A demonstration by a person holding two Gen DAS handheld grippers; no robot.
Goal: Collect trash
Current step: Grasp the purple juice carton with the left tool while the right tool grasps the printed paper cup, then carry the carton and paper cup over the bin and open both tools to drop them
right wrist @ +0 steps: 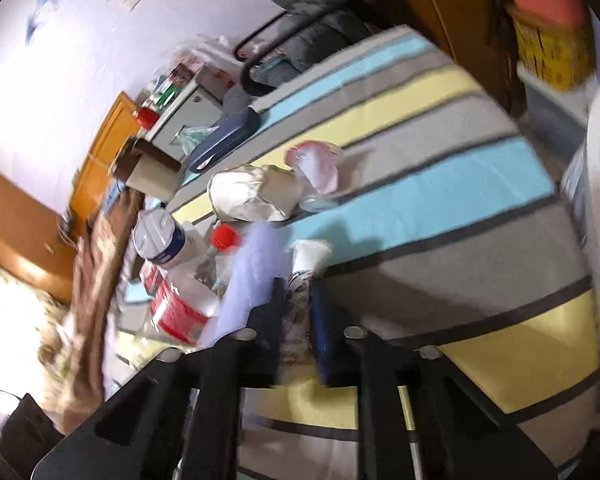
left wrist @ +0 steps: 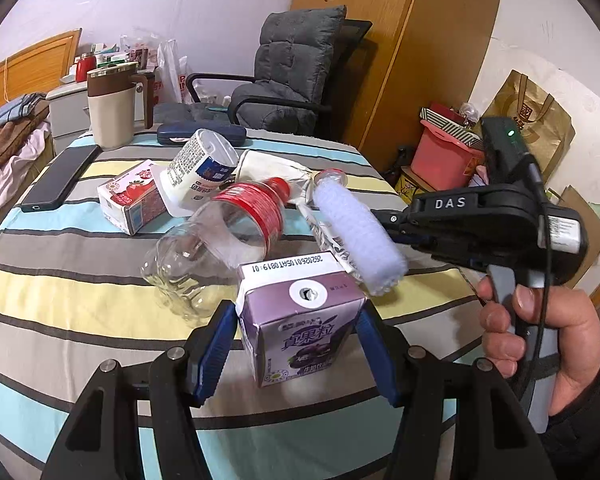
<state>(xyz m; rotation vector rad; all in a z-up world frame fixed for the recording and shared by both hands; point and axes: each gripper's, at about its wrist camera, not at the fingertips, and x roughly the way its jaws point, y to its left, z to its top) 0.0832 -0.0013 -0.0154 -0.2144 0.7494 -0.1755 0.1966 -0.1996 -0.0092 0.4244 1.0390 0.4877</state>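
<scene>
Purple carton (left wrist: 300, 320) sits pinched in left gripper (left wrist: 298, 344); right gripper (right wrist: 298, 320) pinches a printed wrapper (right wrist: 296, 312). Bottle (left wrist: 220, 240), red carton (left wrist: 130, 200), yogurt cup (left wrist: 202, 172) remain uncollected on the table (left wrist: 60, 300).

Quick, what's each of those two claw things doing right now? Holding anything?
Left gripper: closed on the purple juice carton, holding it over the striped table.
Right gripper: closed on a flat printed wrapper.

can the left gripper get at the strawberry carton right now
Probably not: the left gripper is shut on the purple juice carton, and the clear bottle lies between it and the strawberry carton.
</scene>
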